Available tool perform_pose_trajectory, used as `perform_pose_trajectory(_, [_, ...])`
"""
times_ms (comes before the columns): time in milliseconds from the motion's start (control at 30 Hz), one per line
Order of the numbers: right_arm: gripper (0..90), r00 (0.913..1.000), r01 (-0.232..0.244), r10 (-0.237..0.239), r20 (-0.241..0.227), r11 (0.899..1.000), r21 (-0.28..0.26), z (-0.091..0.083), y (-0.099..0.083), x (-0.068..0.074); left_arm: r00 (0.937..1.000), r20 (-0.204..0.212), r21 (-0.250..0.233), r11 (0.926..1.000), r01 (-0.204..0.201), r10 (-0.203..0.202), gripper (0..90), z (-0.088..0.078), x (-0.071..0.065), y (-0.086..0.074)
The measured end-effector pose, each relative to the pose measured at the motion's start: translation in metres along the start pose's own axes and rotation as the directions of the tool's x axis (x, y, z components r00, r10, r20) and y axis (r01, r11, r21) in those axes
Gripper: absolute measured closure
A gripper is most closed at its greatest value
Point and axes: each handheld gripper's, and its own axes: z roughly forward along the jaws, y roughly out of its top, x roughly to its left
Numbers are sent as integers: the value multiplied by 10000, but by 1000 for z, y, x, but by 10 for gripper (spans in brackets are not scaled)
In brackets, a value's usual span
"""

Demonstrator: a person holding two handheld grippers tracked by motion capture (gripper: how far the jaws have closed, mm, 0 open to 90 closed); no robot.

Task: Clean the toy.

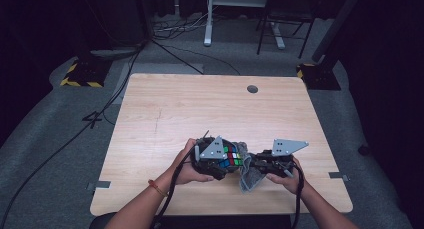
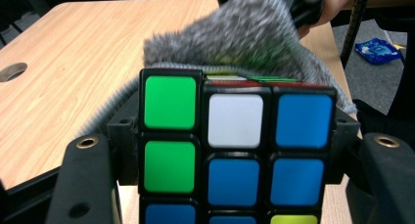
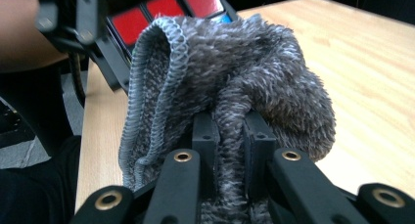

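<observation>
A colour puzzle cube (image 1: 230,157) (image 2: 235,150) with green, white and blue stickers sits clamped between the jaws of my left gripper (image 1: 226,159) (image 2: 235,155), near the table's front edge. A fuzzy grey cloth (image 1: 248,175) (image 2: 249,35) (image 3: 230,82) lies against the cube's far face. My right gripper (image 1: 250,165) (image 3: 230,136) is shut on a fold of that cloth and presses it onto the cube. In the right gripper view the cube's red stickers (image 3: 147,13) peek out above the cloth.
The wooden table (image 1: 200,109) has a round cable hole (image 1: 252,89) at the back right. Cables, a desk frame (image 1: 210,19) and a chair stand on the grey floor beyond. A blue packet (image 2: 379,50) lies on the floor.
</observation>
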Motion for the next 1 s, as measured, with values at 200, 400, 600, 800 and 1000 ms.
perform_pose_trajectory(200, [800,9994,285,-292,-157,9987,-431,-4,6,5,9988,-260,644,9972,-391,408,328,7,-5,0])
perform_pose_trajectory(400, [801,9955,932,-929,169,9954,-199,-3,13,14,9967,-373,1154,9910,-676,723,333,15,-10,-1])
perform_pose_trajectory(600, [801,9956,809,-813,465,9967,102,-2,11,11,9991,-289,776,9966,-273,297,335,9,-4,0])
perform_pose_trajectory(800, [801,9964,419,-516,672,9895,1383,10,-3,2,9994,-329,182,9998,-76,82,336,0,-1,3])
perform_pose_trajectory(1000, [800,9998,46,-79,207,9883,1523,16,-8,-2,9997,-253,-237,9997,65,-71,335,-6,0,3])
